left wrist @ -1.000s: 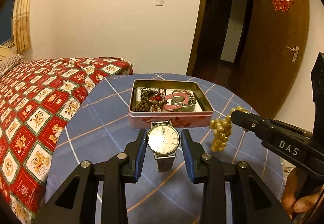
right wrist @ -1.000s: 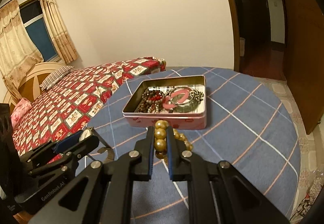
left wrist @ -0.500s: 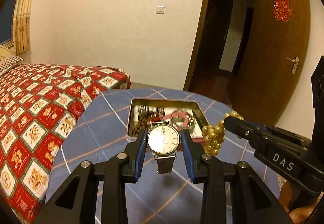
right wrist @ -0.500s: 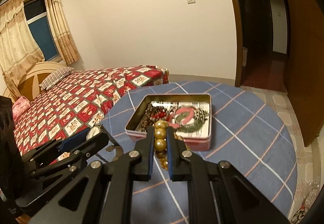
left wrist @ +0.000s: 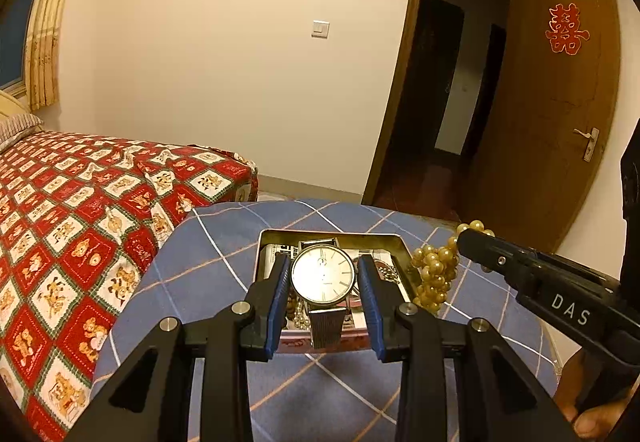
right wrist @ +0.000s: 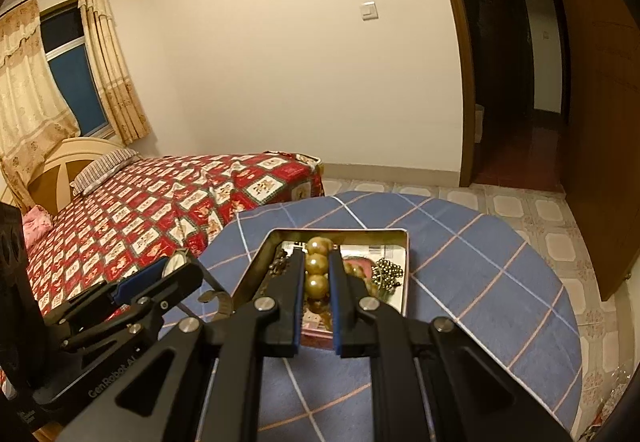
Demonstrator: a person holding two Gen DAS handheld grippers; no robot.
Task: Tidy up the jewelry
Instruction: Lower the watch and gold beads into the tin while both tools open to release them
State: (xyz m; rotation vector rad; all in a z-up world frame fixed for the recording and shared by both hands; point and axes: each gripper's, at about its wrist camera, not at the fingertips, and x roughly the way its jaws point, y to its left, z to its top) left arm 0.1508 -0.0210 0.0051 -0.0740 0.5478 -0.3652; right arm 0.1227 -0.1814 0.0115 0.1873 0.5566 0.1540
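1. Jewelry in play, from the left: a round, pale-faced wristwatch with a silver mesh strap, clenched across its case between the blue pads of the left gripper; its strap runs along the fingers, dial up.

2. Below it sits the open, pink-sided rectangular metal tin on the blue checked tablecloth; the watch hangs over the tin's near half, so the drop looks straight down; judged by overlap only, height above the tin unclear.

3. To the right, a strand of glossy golden round beads is pinched in the right gripper; three beads stack in line along the fingers, the rest dangling in a cluster below.

4. From the left camera that cluster hangs just outside the tin's right wall, so the left hand seems nearer to release.

5. Dark beads and a pink bangle already lie inside.
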